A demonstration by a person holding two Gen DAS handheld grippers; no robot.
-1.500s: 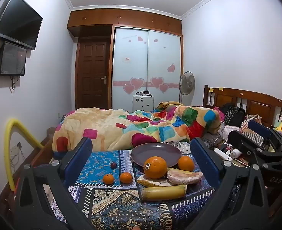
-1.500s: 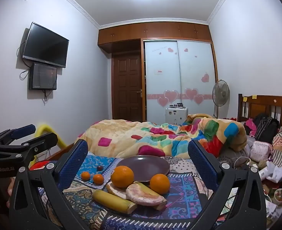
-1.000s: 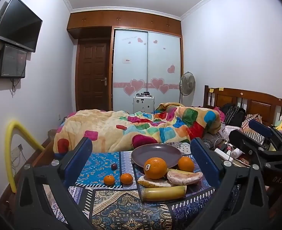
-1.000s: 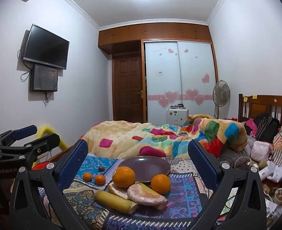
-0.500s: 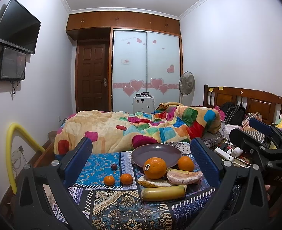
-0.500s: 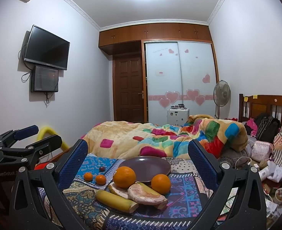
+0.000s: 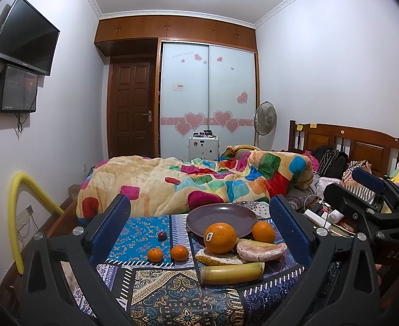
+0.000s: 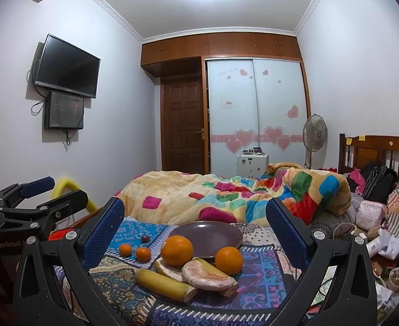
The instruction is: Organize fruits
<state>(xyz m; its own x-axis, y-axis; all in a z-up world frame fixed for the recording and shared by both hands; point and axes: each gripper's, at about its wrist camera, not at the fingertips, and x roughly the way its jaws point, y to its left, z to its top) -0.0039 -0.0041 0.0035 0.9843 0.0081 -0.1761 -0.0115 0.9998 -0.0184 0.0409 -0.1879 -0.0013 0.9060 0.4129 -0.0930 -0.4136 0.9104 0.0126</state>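
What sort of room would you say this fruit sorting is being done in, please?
Most likely a home bedroom: a bed with a patchwork quilt and a wooden headboard, a sliding-door wardrobe, and a wall-mounted TV.

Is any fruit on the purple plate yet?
No, the purple plate is bare in the right wrist view; the big orange and the smaller orange sit on the cloth before it.
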